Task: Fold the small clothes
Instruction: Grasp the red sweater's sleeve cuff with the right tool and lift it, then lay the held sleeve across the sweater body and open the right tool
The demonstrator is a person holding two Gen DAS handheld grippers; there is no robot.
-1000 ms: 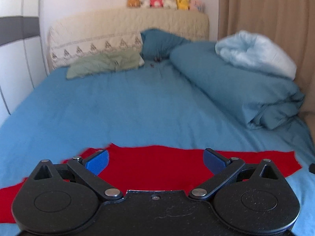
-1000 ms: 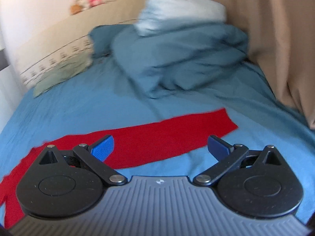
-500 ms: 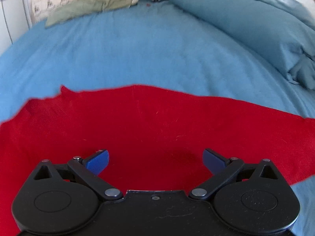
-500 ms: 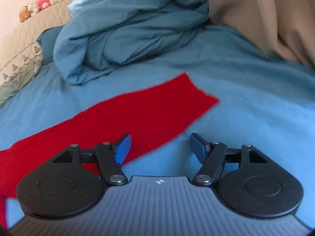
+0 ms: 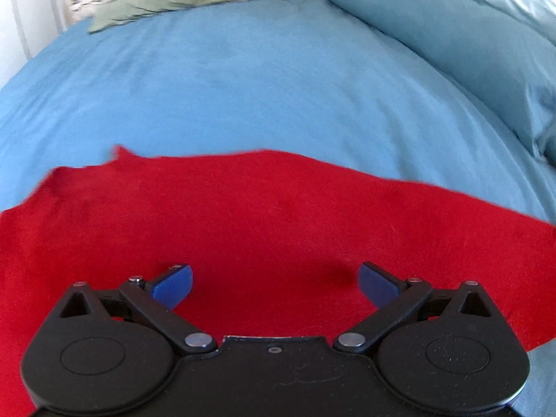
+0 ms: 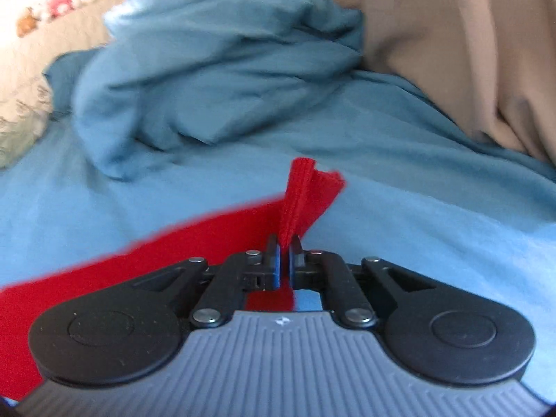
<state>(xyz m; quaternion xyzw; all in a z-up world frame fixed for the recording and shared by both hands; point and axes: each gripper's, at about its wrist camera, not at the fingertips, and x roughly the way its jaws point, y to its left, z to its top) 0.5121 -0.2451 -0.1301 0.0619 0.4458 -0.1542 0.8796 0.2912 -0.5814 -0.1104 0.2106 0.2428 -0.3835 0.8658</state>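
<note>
Right wrist view: right gripper (image 6: 285, 252) clamped on one end of the red cloth (image 6: 299, 198), the pinched end bunched upright between its jaws. Left gripper (image 5: 274, 279) spread wide, above the cloth's flat middle on the blue bedsheet (image 5: 260, 80).

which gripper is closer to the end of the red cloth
Right. The right gripper is shut on the end of the red cloth, which bunches up between its jaws. The left gripper hovers open over the cloth's flat middle stretch, gripping nothing.
</note>
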